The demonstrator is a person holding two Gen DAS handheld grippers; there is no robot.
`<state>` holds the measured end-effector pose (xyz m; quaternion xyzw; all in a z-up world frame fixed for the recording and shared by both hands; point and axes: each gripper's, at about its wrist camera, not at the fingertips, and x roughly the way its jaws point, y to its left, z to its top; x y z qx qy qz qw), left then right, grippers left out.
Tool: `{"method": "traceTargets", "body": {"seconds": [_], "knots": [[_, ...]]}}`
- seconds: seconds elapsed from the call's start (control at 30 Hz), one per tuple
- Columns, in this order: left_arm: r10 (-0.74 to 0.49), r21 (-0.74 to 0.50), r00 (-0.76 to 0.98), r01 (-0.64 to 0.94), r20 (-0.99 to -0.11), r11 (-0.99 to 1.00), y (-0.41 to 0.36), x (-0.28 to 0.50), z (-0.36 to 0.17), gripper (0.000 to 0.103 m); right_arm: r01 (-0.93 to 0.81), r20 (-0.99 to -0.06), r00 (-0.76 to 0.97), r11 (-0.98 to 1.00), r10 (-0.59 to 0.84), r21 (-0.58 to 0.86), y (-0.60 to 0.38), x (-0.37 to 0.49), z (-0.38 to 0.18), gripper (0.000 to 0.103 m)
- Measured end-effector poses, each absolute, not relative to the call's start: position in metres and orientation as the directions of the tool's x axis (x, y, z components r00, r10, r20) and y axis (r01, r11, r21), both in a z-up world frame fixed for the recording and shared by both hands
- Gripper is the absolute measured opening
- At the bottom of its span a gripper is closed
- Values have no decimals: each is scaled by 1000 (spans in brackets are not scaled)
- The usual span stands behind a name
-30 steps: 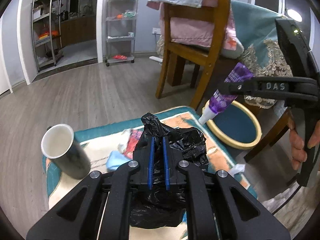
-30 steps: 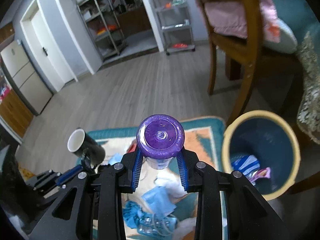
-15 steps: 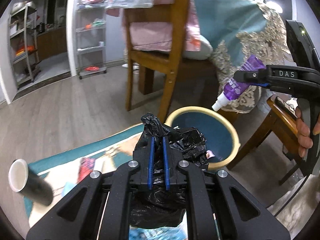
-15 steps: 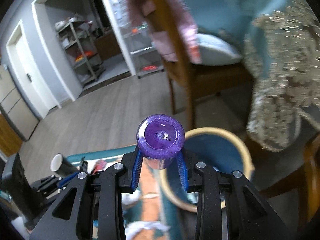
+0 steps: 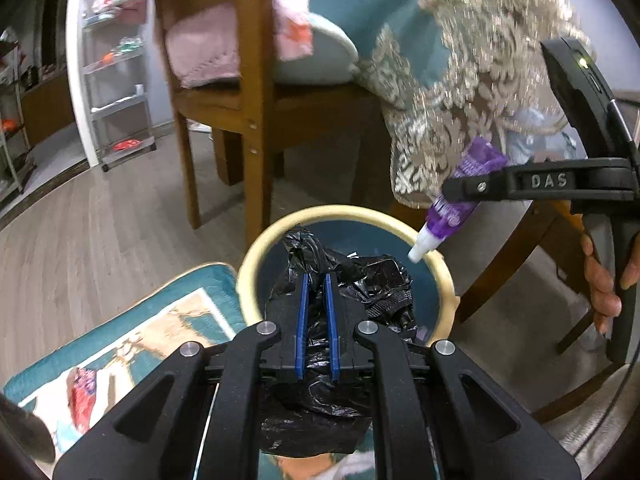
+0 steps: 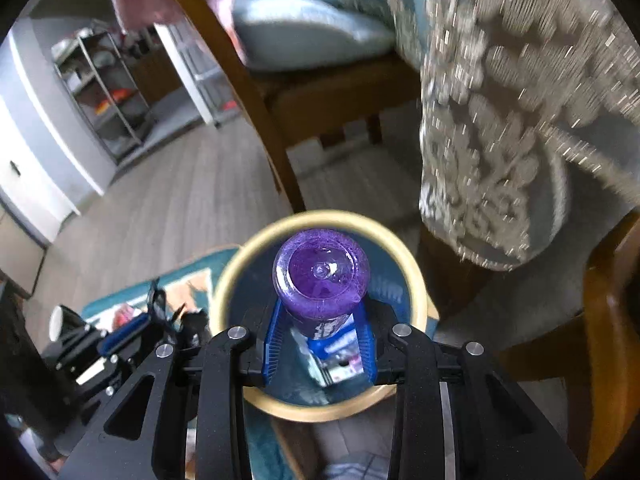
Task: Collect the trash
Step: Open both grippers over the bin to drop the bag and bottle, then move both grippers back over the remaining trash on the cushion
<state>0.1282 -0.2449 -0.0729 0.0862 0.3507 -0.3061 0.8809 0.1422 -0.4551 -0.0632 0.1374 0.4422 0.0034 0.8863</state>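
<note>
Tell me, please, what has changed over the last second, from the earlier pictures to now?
Both grippers swung from over the rug to the bin; the mug slid almost out of view. The bottle now hangs over the bin's mouth, the bag at its rim. Unchanged: left gripper clamps the bag, right gripper the bottle.
</note>
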Motion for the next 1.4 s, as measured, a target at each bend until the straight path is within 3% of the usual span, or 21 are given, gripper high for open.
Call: {"method": "traceTargets", "body": {"seconds": [0.23,0.3,0.4,0.47,0.83,1.03,1.4], "knots": [[-486,-68,545,616,-683,785,-262,152,-86,9,122,-817,561,963,133,241,-454,154,-84,37],[-489,-89,547,599,-679,795,-258,157,-89,17,125,-808,572,959,138,252,-454,155,-81,49],[-498,-130,545,576,-675,807,-250,164,-88,29,131,-797,590,959,128,251,-453,153,-78,57],[-497,-134,557,566,-665,814,-246,165,-86,45,129,-794,592,957,135,260,-452,152,-77,59],[-463,-57,623,558,-631,828,-233,146,-66,75,110,-767,629,962,129,252,-446,147,-57,73],[-429,-45,670,509,-606,860,-202,129,-41,94,76,-731,667,964,141,255,-433,140,-37,91],[-339,8,754,415,-563,910,-127,84,2,97,36,-685,711,965,158,259,-399,119,-12,96]]}}
